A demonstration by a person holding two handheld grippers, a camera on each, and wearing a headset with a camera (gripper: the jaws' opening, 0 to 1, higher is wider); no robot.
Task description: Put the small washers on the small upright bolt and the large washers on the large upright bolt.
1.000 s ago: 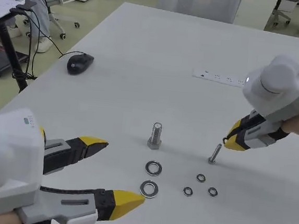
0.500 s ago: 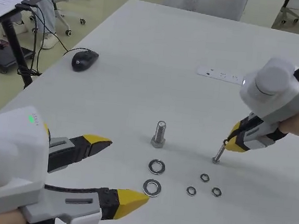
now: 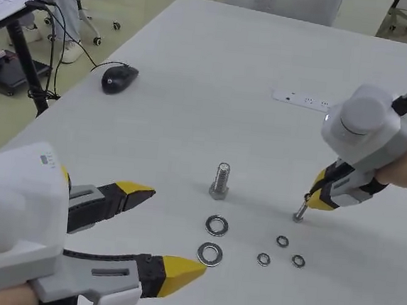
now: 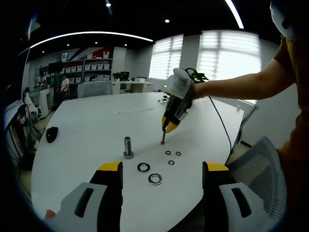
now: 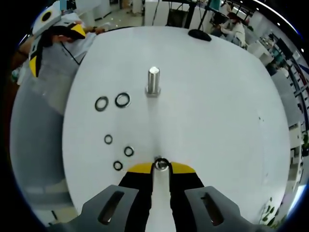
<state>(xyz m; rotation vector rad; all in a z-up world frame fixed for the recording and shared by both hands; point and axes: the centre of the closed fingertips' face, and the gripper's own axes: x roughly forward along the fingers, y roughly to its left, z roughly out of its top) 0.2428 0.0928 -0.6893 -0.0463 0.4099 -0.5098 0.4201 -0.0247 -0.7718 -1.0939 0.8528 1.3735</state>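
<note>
A white workbench (image 3: 196,73) in an open office is shown, with a computer mouse (image 3: 119,79) and a power strip (image 3: 301,100) lying towards its far side. The large bolt (image 3: 219,181) is stood upright near the middle, bare of washers. Two large washers (image 3: 216,225) are laid flat just in front of it, and three small washers (image 3: 282,241) are scattered flat to their right. The small bolt (image 3: 300,212) is pinched near its top by the clenched right gripper (image 3: 318,199), with its foot on the table and a slight lean. The left gripper (image 3: 159,231) is held spread wide and empty, near the large washers. If the small bolt is released while leaning, it could be toppled and rolled into the small washers.
</note>
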